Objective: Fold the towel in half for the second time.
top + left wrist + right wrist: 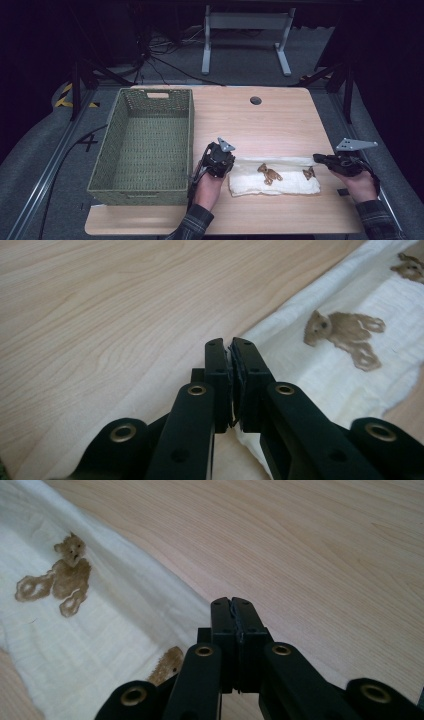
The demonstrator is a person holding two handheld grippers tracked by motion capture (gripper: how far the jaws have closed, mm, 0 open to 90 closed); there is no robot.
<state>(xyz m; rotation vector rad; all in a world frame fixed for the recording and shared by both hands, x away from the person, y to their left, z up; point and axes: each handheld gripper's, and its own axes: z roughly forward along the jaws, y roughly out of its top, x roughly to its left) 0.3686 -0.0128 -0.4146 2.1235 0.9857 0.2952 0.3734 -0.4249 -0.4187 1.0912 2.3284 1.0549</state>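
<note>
Folded cream cloth point(280, 177), brown bear prints

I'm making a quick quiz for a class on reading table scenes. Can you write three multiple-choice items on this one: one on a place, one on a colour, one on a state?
1. Where does the basket stand?
A. On the table's left part
B. On the floor
C. On top of the cloth

2. What colour are the bear prints on the cloth?
A. Blue
B. Brown
C. Red

3. How do the jaws of the left gripper and right gripper stand?
A. Both wide open
B. One open, one shut
C. Both shut, each on an end of the cloth

Answers:
1 A: the high view shows the green basket left of the cloth on the wooden table.
2 B: the bears are brown on white fabric.
3 C: in each gripper view the jaws meet at the cloth's edge, with fabric seemingly pinched between them.
</note>
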